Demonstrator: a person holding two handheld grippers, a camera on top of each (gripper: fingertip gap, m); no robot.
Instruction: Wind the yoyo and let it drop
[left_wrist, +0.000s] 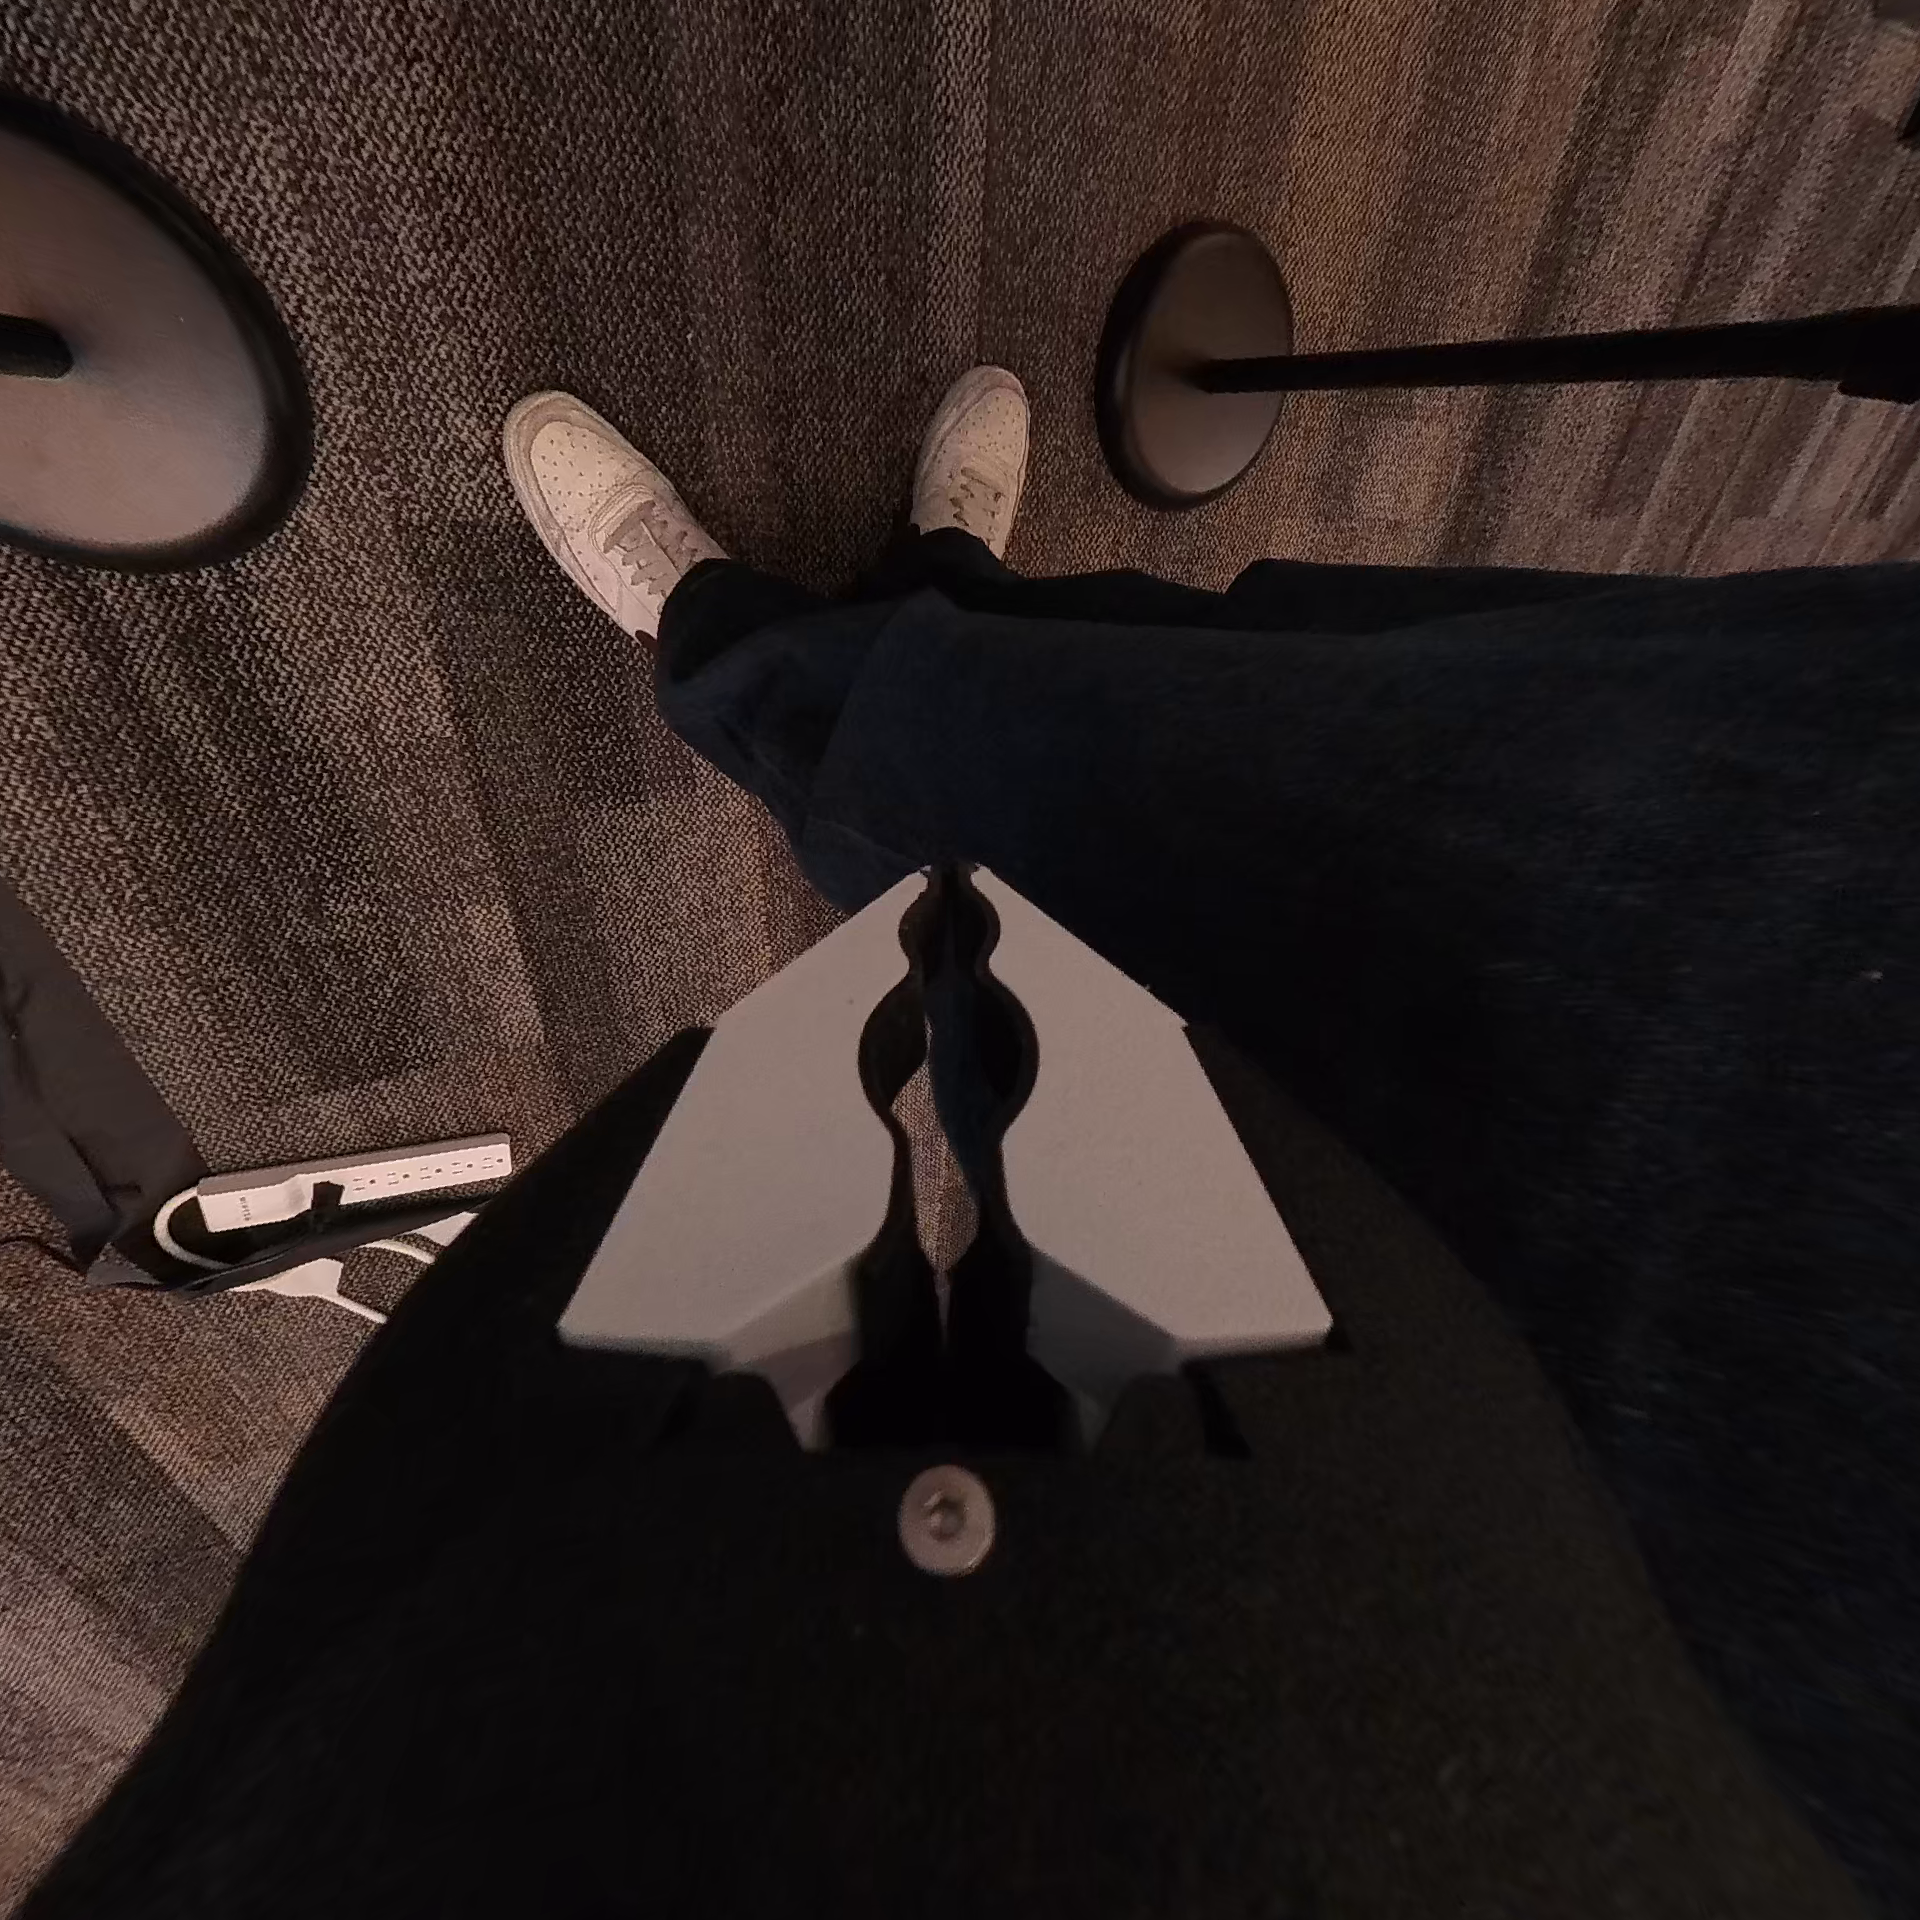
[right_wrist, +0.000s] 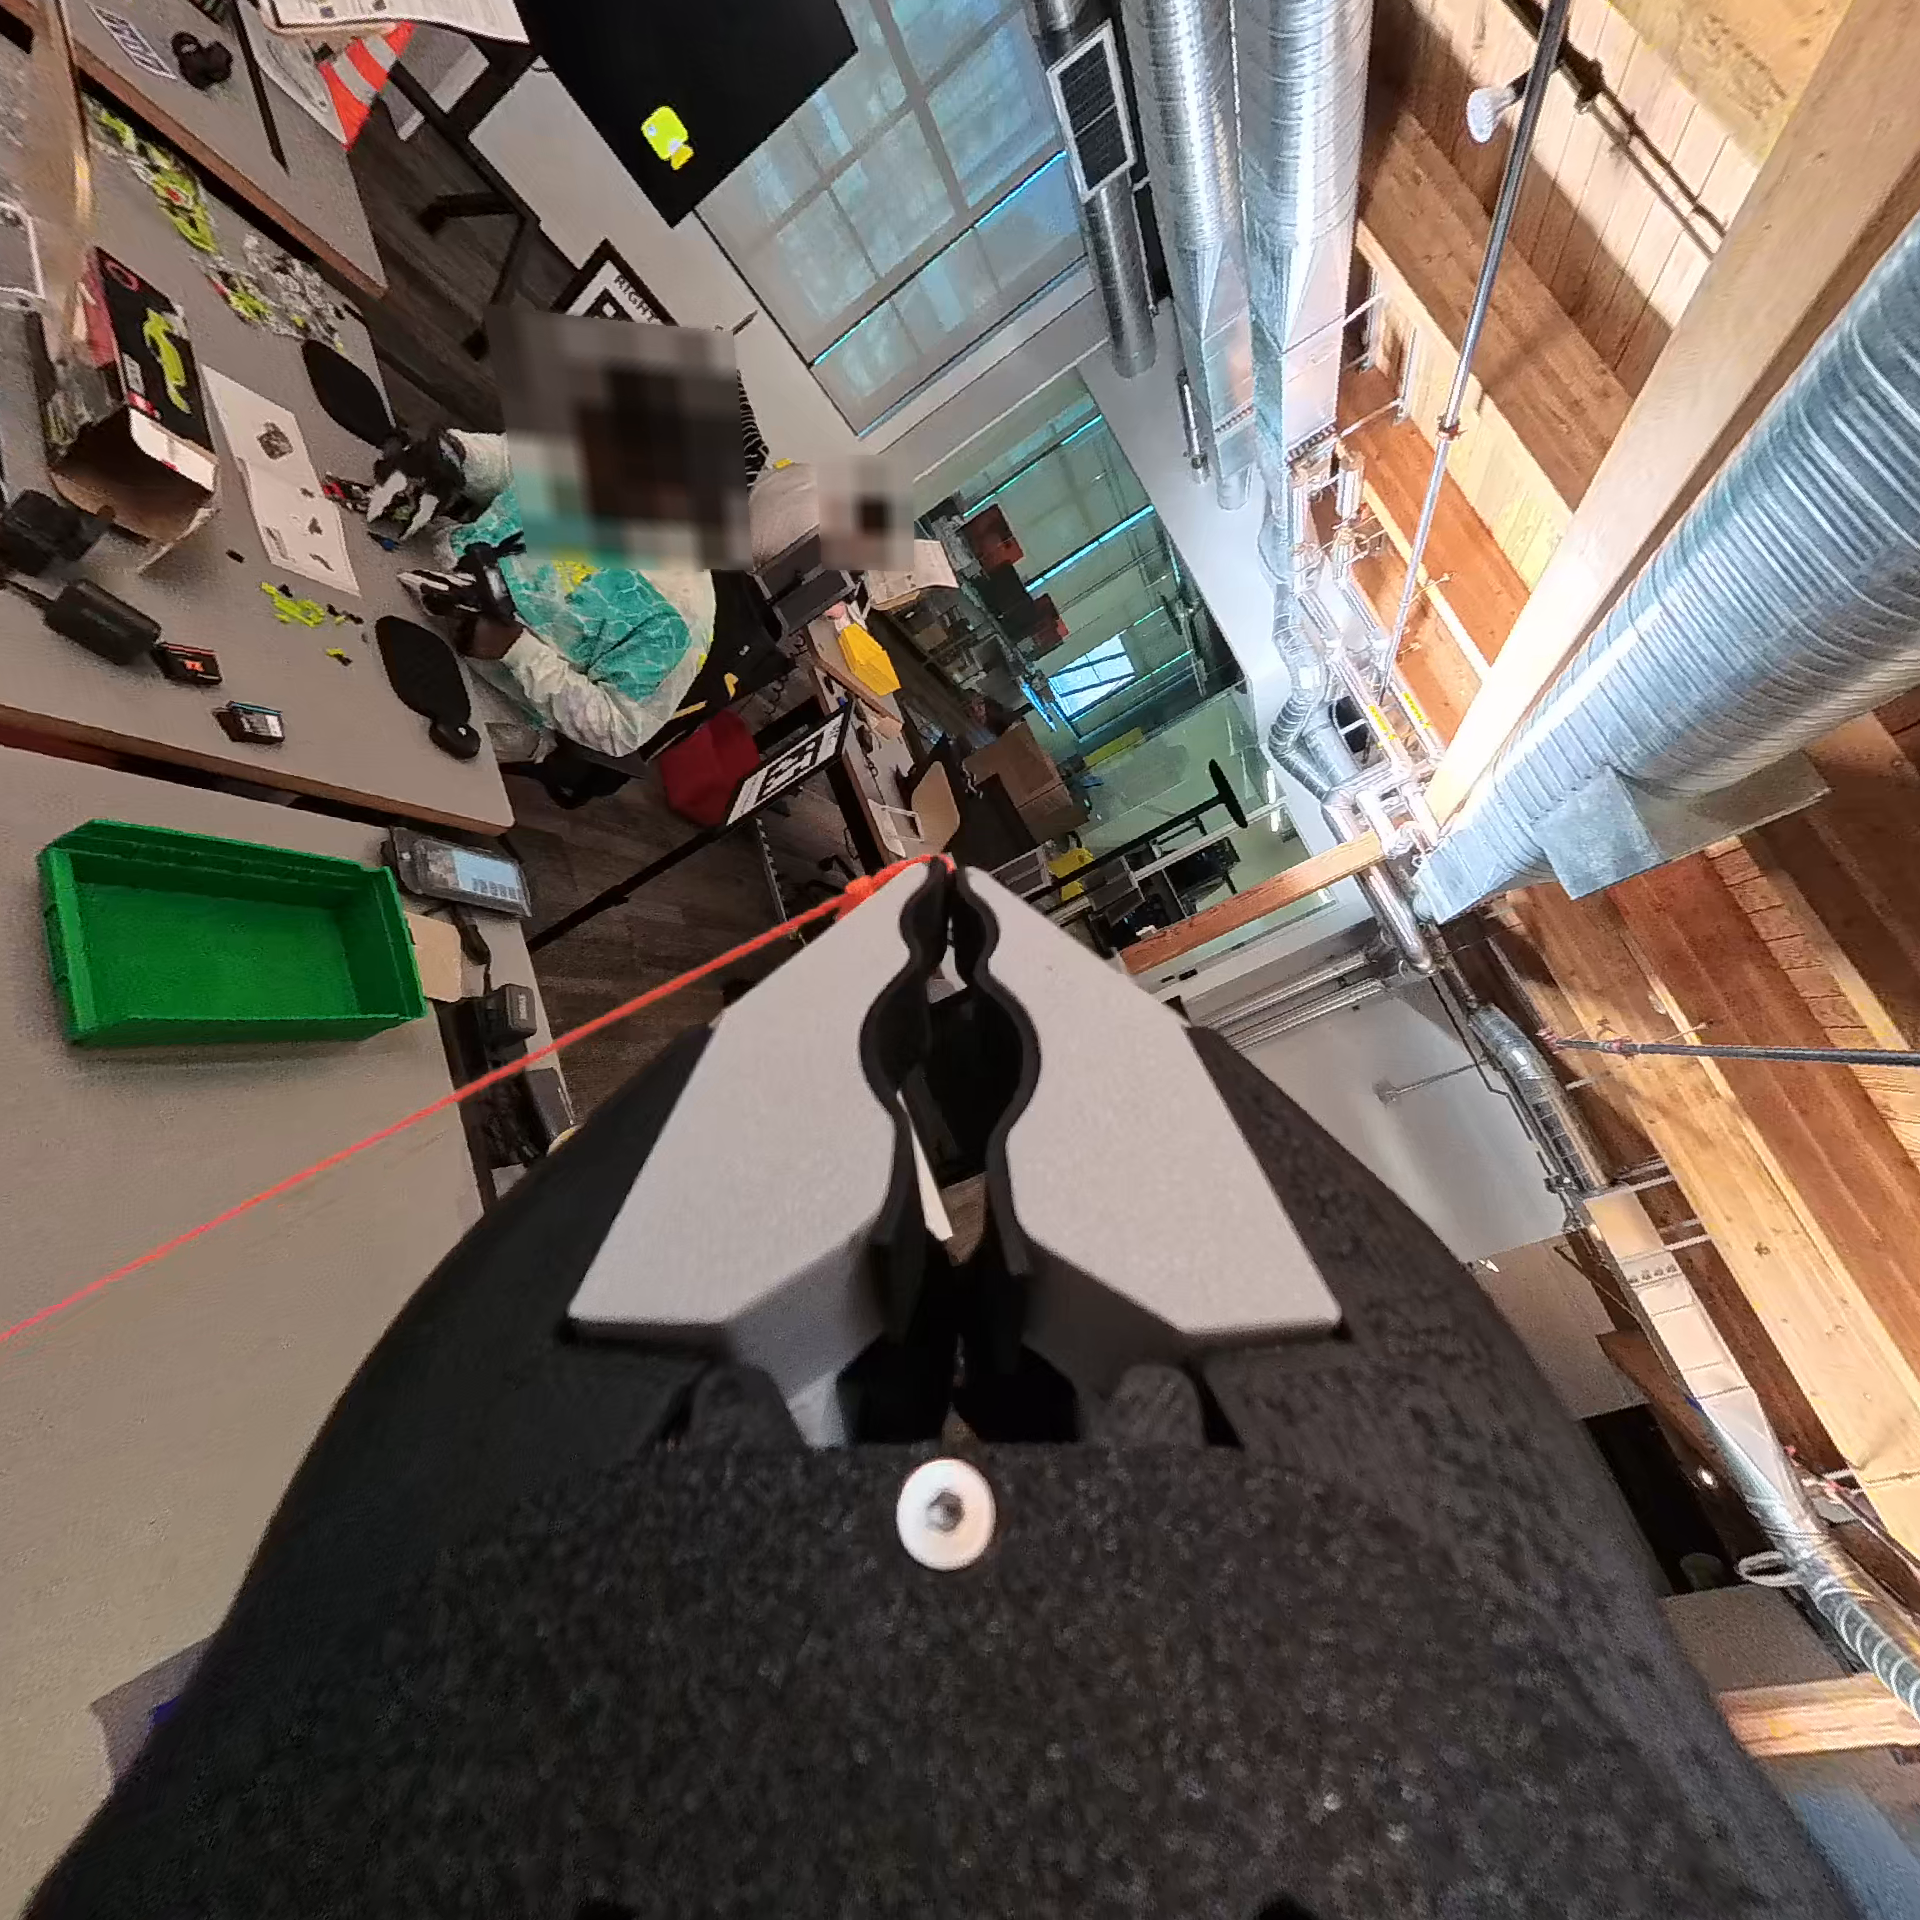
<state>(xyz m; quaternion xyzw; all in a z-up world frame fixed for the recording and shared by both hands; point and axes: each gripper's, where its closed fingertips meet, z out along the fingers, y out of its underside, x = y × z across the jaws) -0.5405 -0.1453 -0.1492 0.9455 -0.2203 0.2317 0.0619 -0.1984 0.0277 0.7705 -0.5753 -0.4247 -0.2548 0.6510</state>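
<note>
Right tongs (right_wrist: 943, 868) pinch the thin, limp red string (right_wrist: 436, 1117) running off toward eight o'clock, yoyo out of view; left tongs (left_wrist: 948, 878) closed, empty, above carpet.

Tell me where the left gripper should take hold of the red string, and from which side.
Judging by the right wrist view, grip the taut red string just below the right gripper, which pinches its knotted end. Come at it crosswise, jaws open either side of the line. The yoyo itself is out of view.
</note>
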